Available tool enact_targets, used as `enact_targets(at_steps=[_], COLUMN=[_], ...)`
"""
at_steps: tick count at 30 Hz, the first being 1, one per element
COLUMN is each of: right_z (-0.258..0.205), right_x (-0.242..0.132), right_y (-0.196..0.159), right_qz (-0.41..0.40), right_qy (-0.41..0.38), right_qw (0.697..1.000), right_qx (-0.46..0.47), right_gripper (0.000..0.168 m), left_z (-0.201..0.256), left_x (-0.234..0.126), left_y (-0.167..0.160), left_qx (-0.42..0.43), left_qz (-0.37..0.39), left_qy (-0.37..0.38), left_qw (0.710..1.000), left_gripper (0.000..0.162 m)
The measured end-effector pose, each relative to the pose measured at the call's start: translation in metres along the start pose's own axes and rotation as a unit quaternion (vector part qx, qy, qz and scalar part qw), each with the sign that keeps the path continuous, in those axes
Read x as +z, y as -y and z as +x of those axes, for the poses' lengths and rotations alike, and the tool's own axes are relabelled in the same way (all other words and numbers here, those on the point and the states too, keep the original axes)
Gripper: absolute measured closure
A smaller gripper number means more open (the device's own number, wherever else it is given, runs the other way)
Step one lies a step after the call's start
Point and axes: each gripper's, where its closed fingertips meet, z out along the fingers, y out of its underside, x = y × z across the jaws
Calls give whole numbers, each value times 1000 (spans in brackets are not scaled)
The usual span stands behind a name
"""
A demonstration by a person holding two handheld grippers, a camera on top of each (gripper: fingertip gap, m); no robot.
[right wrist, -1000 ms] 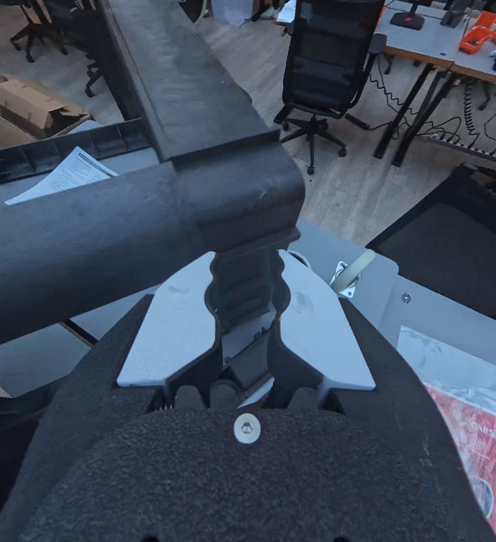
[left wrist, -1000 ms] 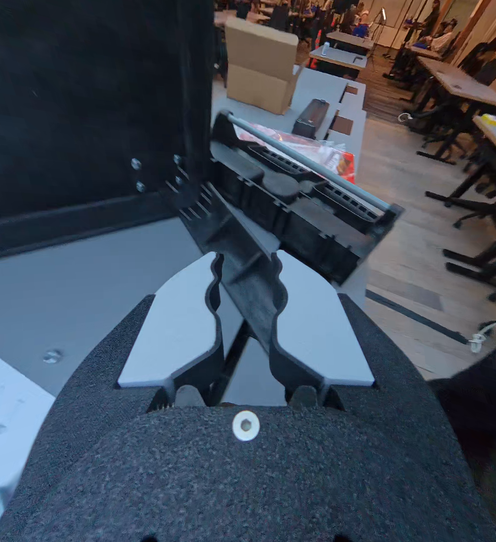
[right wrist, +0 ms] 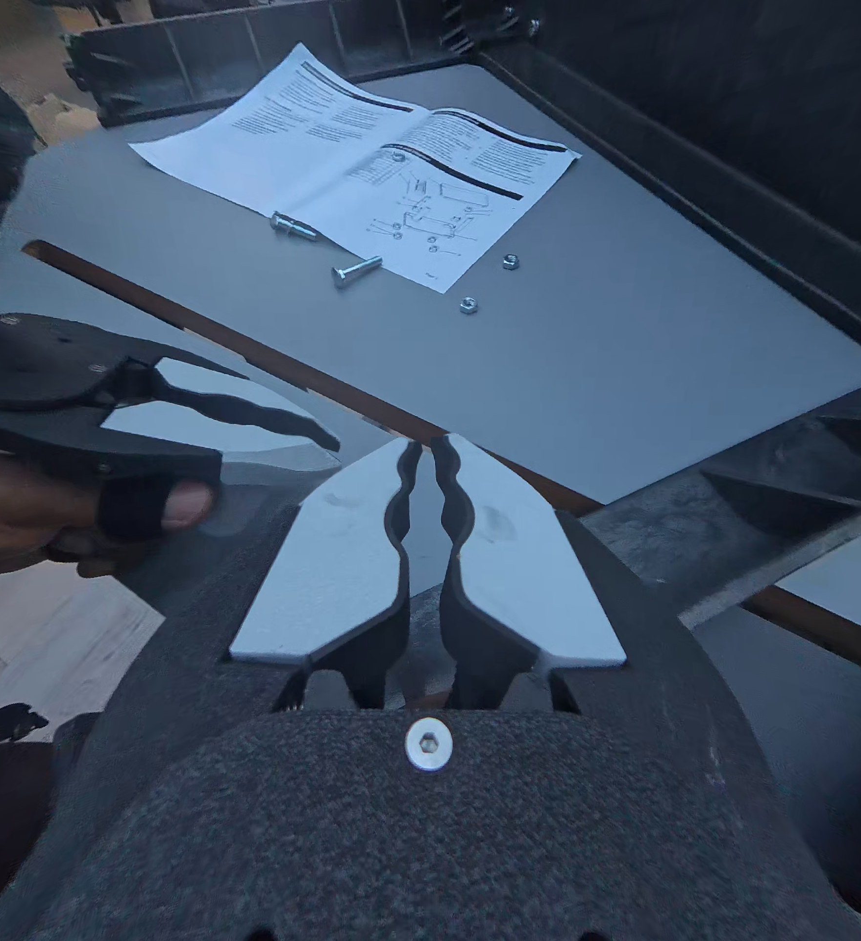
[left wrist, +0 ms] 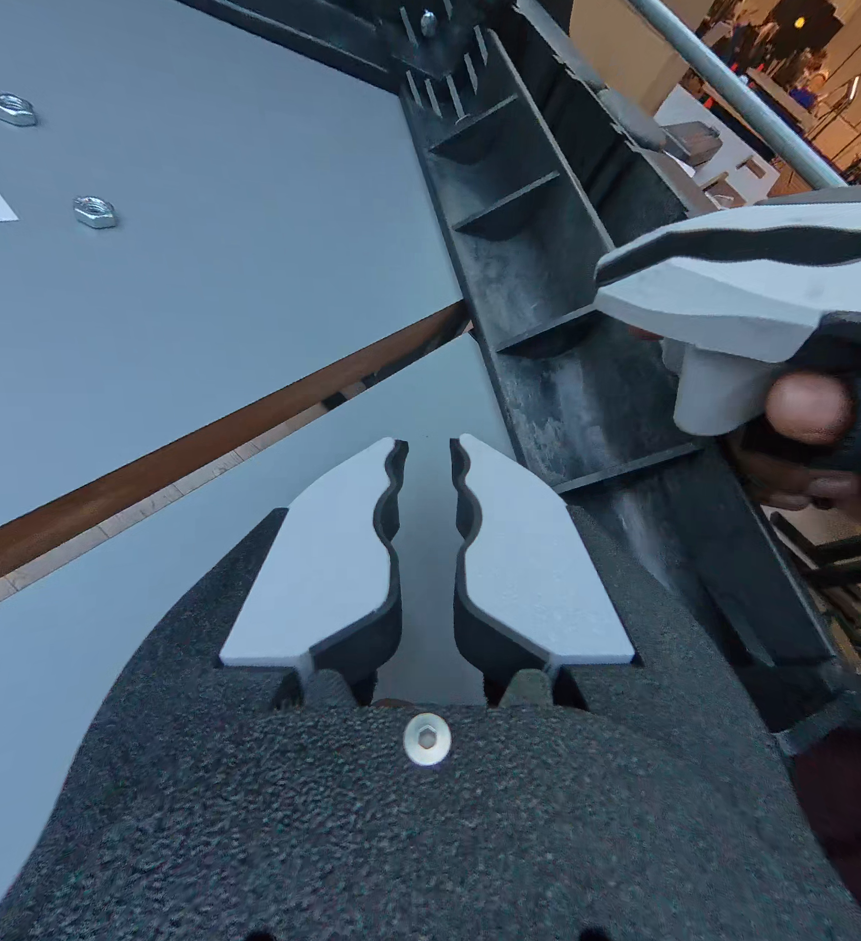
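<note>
Each gripper, left gripper [left wrist: 428, 448] and right gripper [right wrist: 426, 448], has a grainy black body, one silver hex screw [left wrist: 426, 738], and pale grey fingers [left wrist: 326, 565] with wavy black inner edges.

Print only on the instruction sheet [right wrist: 367, 168], lying unfolded on the far part of the grey tabletop [right wrist: 621, 366]: columns of small text under black curved bands, plus an exploded parts diagram with tiny callouts on its near-right page. All too small and blurred to make out. No other labels, brands or numbers seen.
</note>
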Motion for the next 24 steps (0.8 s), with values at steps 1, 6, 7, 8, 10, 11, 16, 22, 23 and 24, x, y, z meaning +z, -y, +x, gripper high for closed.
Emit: enact_targets(at_steps=[1,6,7,8,10,11,16,22,23,24], right_z=[0,6,11,20,48,64,170,292,305,317], right_x=[-1,-2,-1,0,2,5,33,59,59,57], right_y=[1,-1,0,3,27,47,162,266,279,291], right_qz=[4,-9,-23,-37,-41,-28,37,72,76,82], right_qy=[9,5,-17,-53,-139,-178,-361,-488,-500,-510], right_qw=[1000,999,999,998,984,971,887,836,832,828], right_qx=[16,42,24,-7,-102,-156,-285,-240,-230,-218], right_gripper=[158,157,157,157,157,158,162,164,165,165], left_z=[0,0,0,0,0,0,2,4,3,3], left_x=[0,5,6,6,6,6,8,11,11,11], left_y=[-1,-5,-6,-7,-8,-8,-12,-16,-16,-17], left_qx=[-5,-15,-18,-21,-27,-30,-26,-17,-17,-18], left_qz=[0,-22,-27,-30,-34,-34,-47,-62,-63,-65], left_qy=[-3,-16,-19,-21,-24,-25,-29,-29,-28,-27], left_qw=[1000,1000,999,999,999,999,998,998,997,997], left_gripper=[145,146,146,146,146,146,146,146,146,146])
